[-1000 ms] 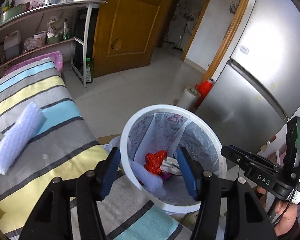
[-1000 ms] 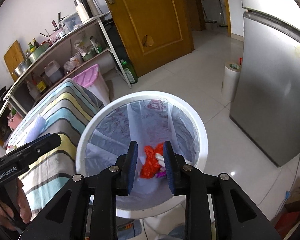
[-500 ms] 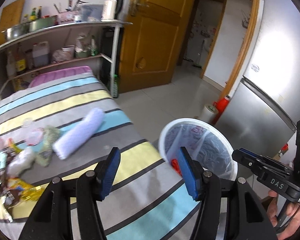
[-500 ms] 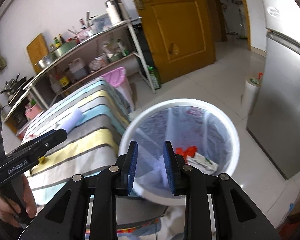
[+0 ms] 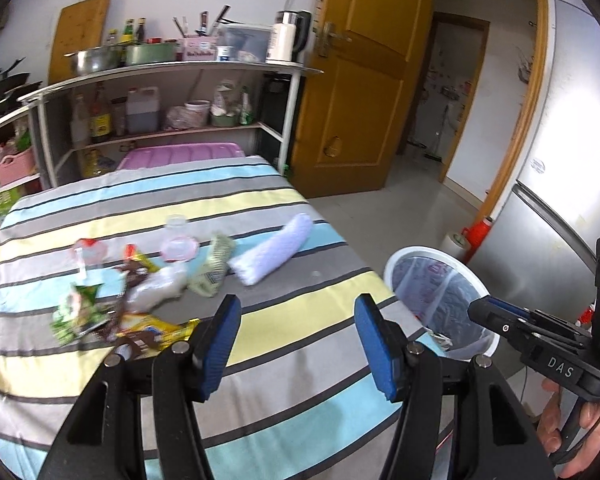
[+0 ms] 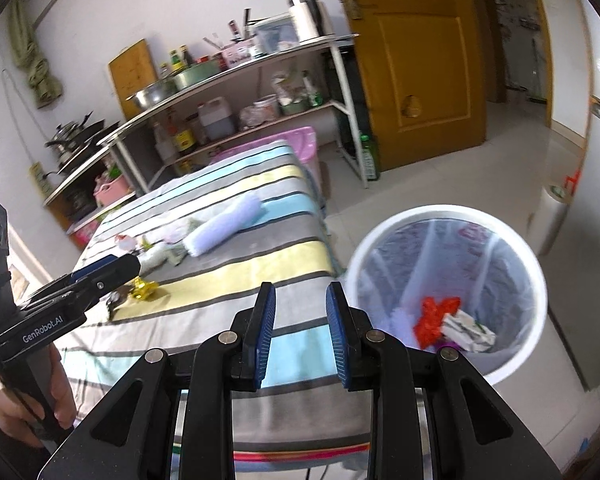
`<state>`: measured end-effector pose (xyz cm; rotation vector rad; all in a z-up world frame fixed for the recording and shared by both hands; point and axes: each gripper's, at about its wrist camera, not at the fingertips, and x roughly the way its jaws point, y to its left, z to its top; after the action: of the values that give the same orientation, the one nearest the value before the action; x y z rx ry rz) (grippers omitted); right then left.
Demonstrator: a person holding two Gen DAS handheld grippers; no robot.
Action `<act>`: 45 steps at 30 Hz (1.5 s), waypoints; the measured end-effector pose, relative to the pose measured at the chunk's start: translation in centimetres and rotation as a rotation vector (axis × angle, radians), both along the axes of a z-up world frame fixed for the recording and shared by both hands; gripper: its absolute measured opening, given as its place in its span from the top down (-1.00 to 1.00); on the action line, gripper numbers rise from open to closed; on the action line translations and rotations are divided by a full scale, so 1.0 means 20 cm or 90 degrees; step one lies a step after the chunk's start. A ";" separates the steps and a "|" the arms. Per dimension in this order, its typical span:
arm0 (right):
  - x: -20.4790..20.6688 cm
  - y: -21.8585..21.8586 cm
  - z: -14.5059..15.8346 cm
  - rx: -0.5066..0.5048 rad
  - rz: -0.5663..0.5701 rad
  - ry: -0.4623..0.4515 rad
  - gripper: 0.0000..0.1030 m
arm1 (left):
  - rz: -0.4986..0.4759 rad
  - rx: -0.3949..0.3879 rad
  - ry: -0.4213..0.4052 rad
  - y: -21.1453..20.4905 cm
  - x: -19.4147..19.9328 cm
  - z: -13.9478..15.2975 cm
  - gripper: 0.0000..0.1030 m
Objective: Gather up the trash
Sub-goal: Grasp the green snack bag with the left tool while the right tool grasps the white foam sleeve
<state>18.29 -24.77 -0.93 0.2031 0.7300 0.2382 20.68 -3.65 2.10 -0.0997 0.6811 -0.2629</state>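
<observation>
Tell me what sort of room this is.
Most likely a home kitchen or utility room: a shelf rack loaded with pots, bottles and a kettle, a fridge by the wooden door, and a striped-cloth table beside a lined trash bin.

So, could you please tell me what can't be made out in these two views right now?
- Wrapper pile, left wrist view: motion blur, so prints and item count are unreadable.
- Trash bin, left wrist view: its bottom is hidden by its near wall and the right gripper.
- Same pile, right wrist view: partly behind the left gripper, and small.
- Table near edge, right wrist view: covered by the right gripper's body.
</observation>
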 end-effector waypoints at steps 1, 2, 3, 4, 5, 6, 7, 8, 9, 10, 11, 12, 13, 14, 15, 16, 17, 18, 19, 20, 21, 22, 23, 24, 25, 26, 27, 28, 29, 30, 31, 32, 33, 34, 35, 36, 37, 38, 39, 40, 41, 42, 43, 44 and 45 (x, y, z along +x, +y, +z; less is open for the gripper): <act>0.00 0.03 0.00 0.000 0.007 0.001 0.47 | 0.005 0.000 -0.001 0.02 -0.01 0.00 -0.19; 0.01 0.04 0.00 0.000 0.012 0.002 0.47 | 0.012 0.000 -0.002 0.04 -0.02 0.00 -0.18; 0.01 0.06 -0.01 -0.001 0.019 0.004 0.47 | 0.016 0.001 -0.002 0.06 -0.03 0.00 -0.19; 0.02 0.08 0.00 -0.002 0.025 0.004 0.47 | 0.022 0.000 -0.002 0.08 -0.03 -0.01 -0.19; 0.02 0.10 -0.01 -0.004 0.030 0.004 0.47 | 0.026 -0.001 -0.002 0.10 -0.04 -0.01 -0.19; 0.03 0.12 -0.01 -0.005 0.034 0.005 0.47 | 0.030 -0.002 -0.001 0.12 -0.04 -0.02 -0.19; 0.03 0.14 -0.01 -0.006 0.039 0.006 0.47 | 0.035 -0.004 0.000 0.14 -0.05 -0.02 -0.19; 0.04 0.16 -0.01 -0.008 0.044 0.008 0.47 | 0.039 -0.004 0.000 0.16 -0.05 -0.03 -0.19; 0.05 0.18 -0.01 -0.010 0.047 0.008 0.47 | 0.043 -0.005 0.001 0.18 -0.05 -0.03 -0.19; 0.06 0.20 -0.01 -0.011 0.050 0.009 0.47 | 0.048 -0.006 0.001 0.20 -0.05 -0.04 -0.19; 0.07 0.22 -0.01 -0.013 0.054 0.010 0.47 | 0.053 -0.005 0.002 0.22 -0.05 -0.04 -0.19; 0.08 0.24 -0.01 -0.015 0.056 0.010 0.47 | 0.058 -0.004 0.002 0.24 -0.05 -0.05 -0.19; 0.09 0.26 -0.02 -0.016 0.058 0.011 0.46 | 0.063 -0.003 0.002 0.26 -0.05 -0.05 -0.19; 0.10 0.27 -0.02 -0.018 0.059 0.012 0.44 | 0.071 -0.002 0.002 0.29 -0.05 -0.06 -0.19; 0.11 0.29 -0.02 -0.020 0.062 0.014 0.40 | 0.077 0.000 0.002 0.31 -0.05 -0.06 -0.19; 0.13 0.31 -0.03 -0.022 0.065 0.016 0.38 | 0.085 0.001 0.003 0.34 -0.05 -0.06 -0.19; 0.14 0.32 -0.03 -0.023 0.067 0.017 0.32 | 0.092 0.002 0.003 0.36 -0.04 -0.07 -0.19; 0.16 0.34 -0.03 -0.026 0.071 0.017 0.29 | 0.099 0.003 0.003 0.39 -0.04 -0.07 -0.19; 0.18 0.36 -0.04 -0.030 0.075 0.018 0.28 | 0.107 0.004 0.004 0.42 -0.03 -0.07 -0.19; 0.19 0.39 -0.05 -0.034 0.078 0.020 0.26 | 0.114 0.004 0.004 0.45 -0.02 -0.07 -0.19; 0.21 0.40 -0.05 -0.038 0.080 0.021 0.24 | 0.121 0.005 0.005 0.48 -0.02 -0.08 -0.19; 0.23 0.42 -0.05 -0.041 0.083 0.023 0.24 | 0.127 0.006 0.005 0.50 -0.01 -0.08 -0.19; 0.25 0.44 -0.06 -0.044 0.086 0.024 0.23 | 0.135 0.007 0.005 0.53 0.00 -0.08 -0.19; 0.27 0.46 -0.07 -0.047 0.088 0.025 0.22 | 0.141 0.008 0.005 0.55 0.00 -0.08 -0.19; 0.29 0.47 -0.07 -0.049 0.090 0.026 0.21 | 0.146 0.007 0.005 0.57 0.01 -0.08 -0.19; 0.30 0.49 -0.08 -0.050 0.092 0.027 0.19 | 0.151 0.007 0.006 0.60 0.02 -0.09 -0.19; 0.32 0.50 -0.08 -0.051 0.093 0.029 0.18 | 0.155 0.006 0.006 0.62 0.03 -0.09 -0.19; 0.34 0.52 -0.09 -0.051 0.095 0.030 0.17 | 0.158 0.007 0.006 0.64 0.05 -0.09 -0.21; 0.36 0.53 -0.10 -0.051 0.095 0.032 0.15 | 0.161 0.009 0.006 0.66 0.06 -0.10 -0.26; 0.38 0.54 -0.10 -0.050 0.095 0.034 0.14 | 0.165 0.009 0.005 0.67 0.07 -0.10 -0.27; 0.40 0.55 -0.11 -0.049 0.094 0.036 0.13 | 0.167 0.009 0.006 0.69 0.08 -0.11 -0.30; 0.42 0.56 -0.11 -0.049 0.094 0.038 0.11 | 0.171 0.008 0.008 0.70 0.09 -0.12 -0.33; 0.44 0.57 -0.11 -0.048 0.094 0.039 0.10 | 0.174 0.006 0.011 0.72 0.10 -0.13 -0.34; 0.46 0.58 -0.12 -0.048 0.093 0.041 0.09 | 0.176 0.004 0.014 0.73 0.11 -0.14 -0.35; 0.47 0.59 -0.12 -0.047 0.091 0.041 0.07 | 0.177 0.004 0.017 0.74 0.12 -0.15 -0.36; 0.49 0.60 -0.12 -0.045 0.090 0.042 0.06 | 0.177 0.004 0.021 0.75 0.14 -0.16 -0.36; 0.51 0.60 -0.12 -0.041 0.087 0.044 0.06 | 0.176 0.004 0.024 0.75 0.15 -0.17 -0.36; 0.53 0.61 -0.12 -0.038 0.085 0.045 0.05 | 0.174 0.005 0.027 0.75 0.16 -0.18 -0.36; 0.55 0.61 -0.12 -0.035 0.081 0.046 0.04 | 0.173 0.006 0.031 0.75 0.16 -0.19 -0.36; 0.57 0.62 -0.12 -0.033 0.076 0.048 0.04 | 0.172 0.006 0.033 0.75 0.17 -0.20 -0.36; 0.60 0.62 -0.12 -0.031 0.071 0.050 0.04 | 0.172 0.005 0.037 0.76 0.17 -0.21 -0.36; 0.61 0.62 -0.12 -0.028 0.068 0.052 0.04 | 0.172 0.003 0.042 0.77 0.18 -0.22 -0.36; 0.63 0.63 -0.12 -0.025 0.064 0.054 0.04 | 0.173 0.001 0.046 0.78 0.18 -0.23 -0.36; 0.66 0.63 -0.12 -0.022 0.056 0.055 0.04 | 0.174 -0.002 0.050 0.79 0.18 -0.25 -0.36; 0.67 0.63 -0.12 -0.020 0.051 0.055 0.04 | 0.174 -0.003 0.051 0.79 0.18 -0.25 -0.36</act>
<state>31.72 -12.16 -3.37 0.1550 0.8277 0.2953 24.26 12.19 -2.98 -0.2072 0.7377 0.0023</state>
